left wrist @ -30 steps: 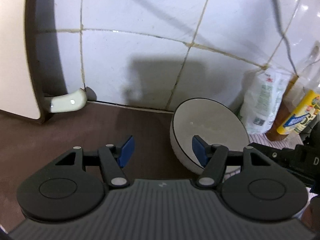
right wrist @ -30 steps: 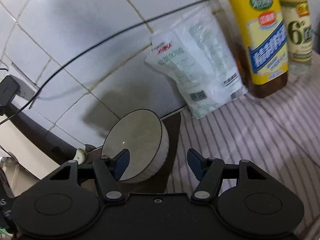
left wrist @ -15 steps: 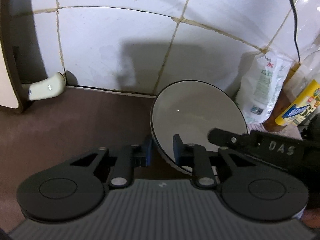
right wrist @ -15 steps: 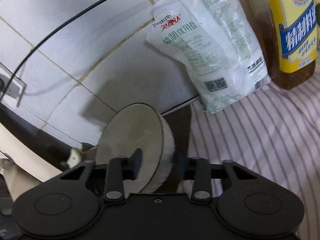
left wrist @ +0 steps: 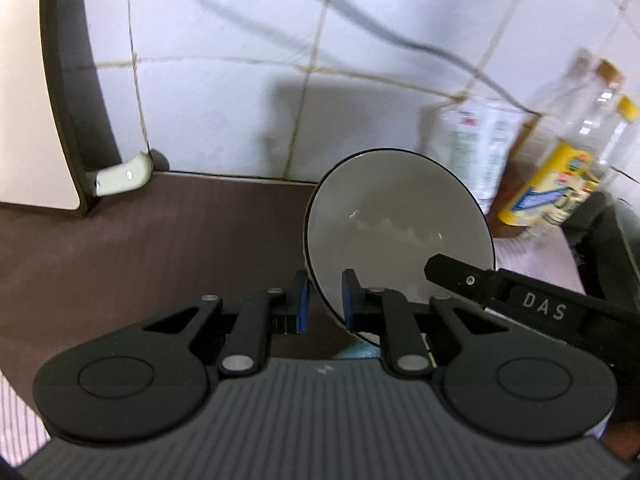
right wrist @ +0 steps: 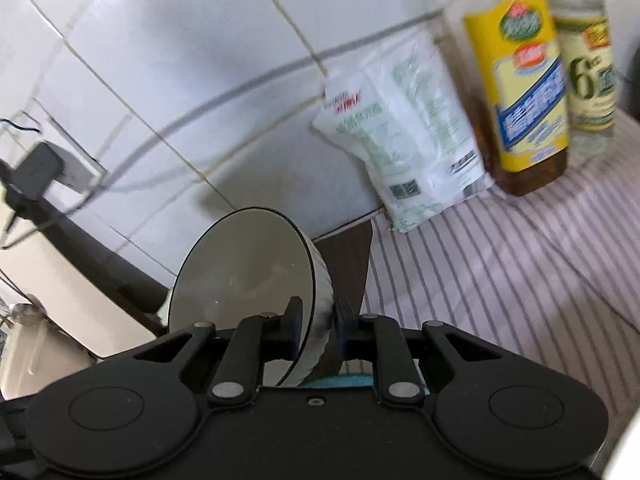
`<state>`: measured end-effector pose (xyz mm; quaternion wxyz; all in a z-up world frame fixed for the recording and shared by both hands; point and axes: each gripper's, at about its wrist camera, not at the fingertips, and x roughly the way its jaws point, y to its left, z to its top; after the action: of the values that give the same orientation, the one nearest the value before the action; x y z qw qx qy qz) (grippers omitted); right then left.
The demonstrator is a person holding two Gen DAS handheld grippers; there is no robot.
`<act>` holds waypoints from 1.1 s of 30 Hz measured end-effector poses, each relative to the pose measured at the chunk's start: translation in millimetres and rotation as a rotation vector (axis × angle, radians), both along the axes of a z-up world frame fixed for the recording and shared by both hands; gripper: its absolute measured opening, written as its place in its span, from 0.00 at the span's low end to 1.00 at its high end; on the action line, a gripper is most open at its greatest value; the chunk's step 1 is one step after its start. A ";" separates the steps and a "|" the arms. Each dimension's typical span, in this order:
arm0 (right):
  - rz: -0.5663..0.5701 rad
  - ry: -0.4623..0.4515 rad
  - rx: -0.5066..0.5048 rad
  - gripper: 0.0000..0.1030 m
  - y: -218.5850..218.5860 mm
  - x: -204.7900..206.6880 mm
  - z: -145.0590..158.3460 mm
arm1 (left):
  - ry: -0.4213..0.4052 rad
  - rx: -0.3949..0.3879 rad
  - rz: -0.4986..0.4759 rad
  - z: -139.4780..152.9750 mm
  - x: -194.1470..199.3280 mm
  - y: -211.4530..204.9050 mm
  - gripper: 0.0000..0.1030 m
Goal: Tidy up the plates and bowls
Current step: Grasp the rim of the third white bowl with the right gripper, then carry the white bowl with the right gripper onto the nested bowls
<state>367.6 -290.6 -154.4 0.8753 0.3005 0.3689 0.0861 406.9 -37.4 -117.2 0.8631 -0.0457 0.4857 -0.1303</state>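
Note:
A white bowl (left wrist: 396, 220) with a thin dark rim stands tilted on its side, its inside facing the left wrist camera. My left gripper (left wrist: 324, 300) is shut on the bowl's lower left rim, one blue pad inside and one outside. In the right wrist view the same bowl (right wrist: 240, 272) shows its ribbed outer wall. My right gripper (right wrist: 318, 320) is closing, with that wall pinched between its pads. One black right-gripper finger (left wrist: 520, 296) reaches in from the right in the left wrist view.
A white bag (right wrist: 408, 132) leans on the tiled wall, beside a yellow-labelled oil bottle (right wrist: 520, 92) and a clear bottle (right wrist: 588, 72) on a striped cloth (right wrist: 500, 280). Brown countertop (left wrist: 160, 248) lies left of the bowl. A cream appliance (left wrist: 24, 120) stands far left. A cable crosses the wall.
Both grippers went from wide open to closed on the bowl's rim, one on each side. The bowl now sits more upright and closer in both views.

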 end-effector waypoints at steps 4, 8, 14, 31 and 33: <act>-0.030 -0.028 0.040 0.20 -11.2 -25.0 17.6 | -0.033 0.038 -0.031 23.7 -22.5 -11.6 0.15; -0.043 -0.039 0.081 0.20 -22.4 -47.8 28.9 | -0.054 0.050 -0.051 44.1 -42.5 -22.2 0.15; -0.059 -0.057 0.100 0.20 -39.7 -82.0 42.5 | -0.062 0.057 -0.077 70.2 -69.7 -41.8 0.15; -0.140 -0.069 0.035 0.20 -98.4 -180.3 54.6 | -0.058 0.020 -0.211 105.8 -144.5 -110.1 0.14; -0.148 -0.066 0.020 0.20 -107.2 -187.3 52.3 | -0.051 0.012 -0.217 102.6 -149.2 -117.6 0.14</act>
<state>180.3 -397.8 -102.1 0.8878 0.3328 0.3160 0.0348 257.7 -155.0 -14.6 0.8563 0.0157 0.4663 -0.2214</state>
